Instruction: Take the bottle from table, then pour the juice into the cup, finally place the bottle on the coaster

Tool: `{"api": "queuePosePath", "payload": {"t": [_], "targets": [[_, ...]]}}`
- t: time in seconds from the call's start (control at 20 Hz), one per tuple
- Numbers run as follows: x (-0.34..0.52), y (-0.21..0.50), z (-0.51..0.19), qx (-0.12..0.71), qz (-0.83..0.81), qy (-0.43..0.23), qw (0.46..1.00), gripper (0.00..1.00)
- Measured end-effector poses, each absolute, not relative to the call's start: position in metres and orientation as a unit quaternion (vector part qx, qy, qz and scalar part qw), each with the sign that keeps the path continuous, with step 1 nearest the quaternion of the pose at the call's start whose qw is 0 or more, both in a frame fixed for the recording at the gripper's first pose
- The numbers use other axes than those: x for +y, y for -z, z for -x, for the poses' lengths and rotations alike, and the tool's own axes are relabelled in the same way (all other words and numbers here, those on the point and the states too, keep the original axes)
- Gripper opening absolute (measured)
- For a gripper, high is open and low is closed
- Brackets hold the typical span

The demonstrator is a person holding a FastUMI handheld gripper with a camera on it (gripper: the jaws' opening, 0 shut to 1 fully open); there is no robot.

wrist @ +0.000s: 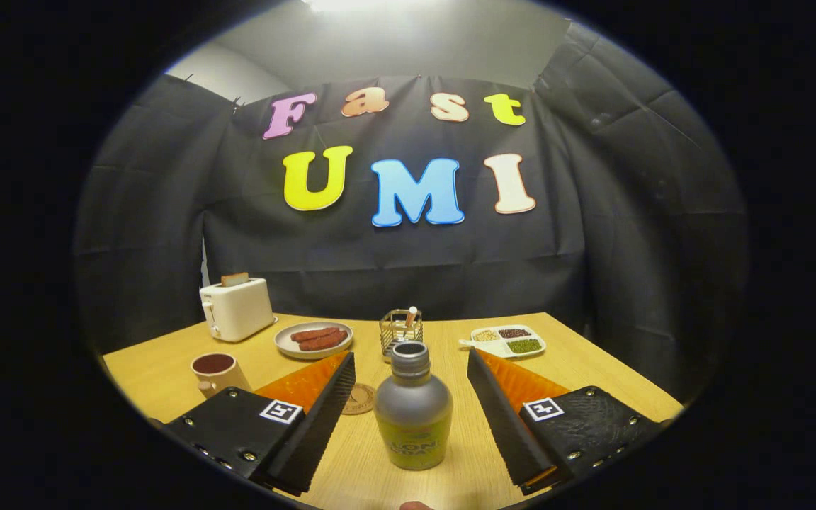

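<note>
Level gripper (411, 418), jaws wide apart (gripping nothing), straddles the upright bottle (413, 414) standing between its 2 fingers.

A pale wooden surface (578, 368) is carrying an open, uncapped bottle (413, 414), which is standing upright between the spread fingers of the tongs (408, 386), untouched by either. A round coaster (360, 399) is lying just beside the bottle, with a cup (215, 372) of dark drink sitting further along that side. Toward the back, a toaster (236, 308), a plate of sausages (313, 339), a wire holder (401, 330) and a divided dish of beans (508, 341) are standing in a row.
</note>
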State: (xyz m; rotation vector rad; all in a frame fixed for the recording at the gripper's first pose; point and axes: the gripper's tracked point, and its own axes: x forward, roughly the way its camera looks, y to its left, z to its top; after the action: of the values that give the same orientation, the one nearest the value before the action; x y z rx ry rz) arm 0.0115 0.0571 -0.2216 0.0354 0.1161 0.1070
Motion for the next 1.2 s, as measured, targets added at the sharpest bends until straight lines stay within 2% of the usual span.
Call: {"api": "queuePosePath", "payload": {"t": [0.65, 0.75, 0.9, 1.05, 1.2], "targets": [[0.059, 0.277, -0.039, 0.061, 0.011, -0.045, 0.997, 0.98], [0.062, 0.285, -0.044, 0.072, 0.004, -0.048, 0.996, 0.95], [0.061, 0.286, -0.046, 0.085, -0.005, -0.042, 0.995, 0.81], [0.070, 0.288, -0.050, 0.121, -0.004, -0.049, 0.991, 0.80], [0.065, 0.277, -0.051, 0.145, 0.009, -0.029, 0.989, 0.78]]}}
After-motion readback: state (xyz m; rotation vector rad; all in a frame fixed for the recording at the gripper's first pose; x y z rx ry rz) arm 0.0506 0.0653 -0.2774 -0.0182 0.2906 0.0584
